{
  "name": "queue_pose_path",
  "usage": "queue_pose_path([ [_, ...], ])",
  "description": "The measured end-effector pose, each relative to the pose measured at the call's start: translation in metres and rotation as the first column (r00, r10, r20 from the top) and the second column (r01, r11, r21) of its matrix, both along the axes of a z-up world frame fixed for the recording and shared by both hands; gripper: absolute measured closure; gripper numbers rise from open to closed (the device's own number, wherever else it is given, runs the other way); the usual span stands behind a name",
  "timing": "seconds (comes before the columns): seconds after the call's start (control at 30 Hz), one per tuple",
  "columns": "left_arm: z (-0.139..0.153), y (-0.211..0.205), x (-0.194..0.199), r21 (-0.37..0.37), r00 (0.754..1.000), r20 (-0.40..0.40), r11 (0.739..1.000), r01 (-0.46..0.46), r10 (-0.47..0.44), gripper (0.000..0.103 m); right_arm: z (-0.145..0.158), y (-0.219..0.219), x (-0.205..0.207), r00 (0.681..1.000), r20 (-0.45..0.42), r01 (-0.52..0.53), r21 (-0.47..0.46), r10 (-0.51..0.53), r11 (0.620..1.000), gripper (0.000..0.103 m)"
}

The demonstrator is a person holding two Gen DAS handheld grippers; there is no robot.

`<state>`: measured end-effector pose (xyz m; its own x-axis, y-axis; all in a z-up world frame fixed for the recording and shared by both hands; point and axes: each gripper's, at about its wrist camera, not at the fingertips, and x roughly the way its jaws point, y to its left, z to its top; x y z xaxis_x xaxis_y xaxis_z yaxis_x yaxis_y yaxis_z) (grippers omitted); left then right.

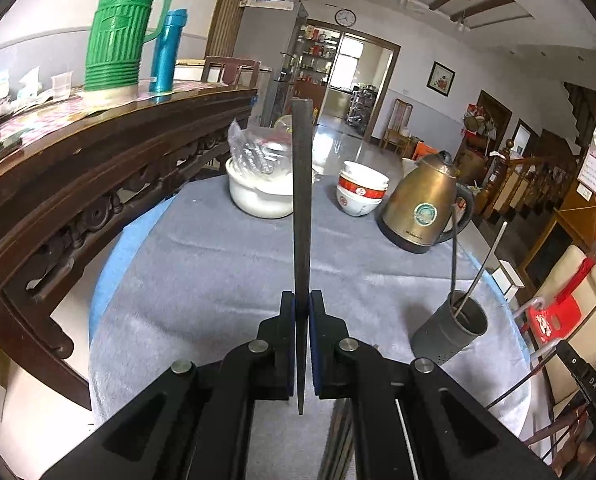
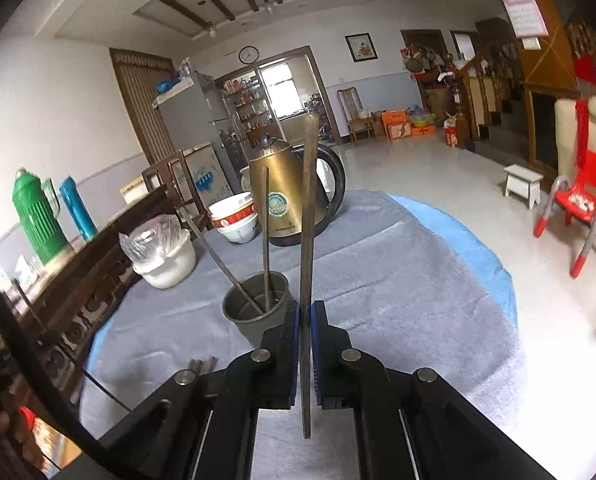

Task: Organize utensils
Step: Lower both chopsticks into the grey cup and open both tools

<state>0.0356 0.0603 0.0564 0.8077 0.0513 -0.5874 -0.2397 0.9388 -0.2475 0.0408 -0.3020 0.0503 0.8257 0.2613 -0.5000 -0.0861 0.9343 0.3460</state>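
Observation:
My left gripper (image 1: 302, 300) is shut on a dark chopstick (image 1: 301, 200) that stands upright between its blue pads, above the grey cloth. A grey metal holder cup (image 1: 452, 330) sits to its right with two chopsticks (image 1: 454, 248) leaning in it. In the right wrist view my right gripper (image 2: 306, 310) is shut on another chopstick (image 2: 308, 216), also upright. The same holder cup (image 2: 257, 314) stands just left of and beyond its tips, two chopsticks (image 2: 265, 232) inside.
A brass kettle (image 1: 424, 204), stacked red-and-white bowls (image 1: 360, 194) and a white pot with a plastic bag (image 1: 257, 192) stand at the far side of the round table (image 1: 201, 264). A carved wooden sideboard (image 1: 77, 184) borders the left. A red chair (image 2: 582, 204) stands on the floor.

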Motion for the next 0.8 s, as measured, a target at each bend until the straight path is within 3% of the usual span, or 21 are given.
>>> queue_pose_path([
  [0.33, 0.024, -0.014, 0.009, -0.031, 0.997, 0.042, 0.998, 0.058, -0.057, 0.096, 0.024, -0.007, 0.004, 0.999, 0.042, -0.002, 0.058, -0.001, 0.998, 0.097],
  [0.47, 0.039, -0.012, 0.013, -0.101, 0.994, 0.078, 0.991, 0.086, -0.079, 0.096, 0.034, -0.011, 0.004, 0.998, 0.064, -0.004, 0.08, -0.002, 0.997, 0.097],
  [0.63, 0.059, -0.016, 0.029, -0.213, 0.982, 0.132, 0.964, 0.16, -0.134, 0.096, 0.058, -0.018, 0.009, 0.993, 0.117, -0.002, 0.11, -0.011, 0.994, 0.097],
  [0.8, 0.072, -0.031, 0.049, -0.254, 0.972, 0.179, 0.947, 0.194, -0.151, 0.096, 0.077, -0.018, 0.025, 0.987, 0.158, -0.006, 0.141, -0.017, 0.99, 0.097],
])
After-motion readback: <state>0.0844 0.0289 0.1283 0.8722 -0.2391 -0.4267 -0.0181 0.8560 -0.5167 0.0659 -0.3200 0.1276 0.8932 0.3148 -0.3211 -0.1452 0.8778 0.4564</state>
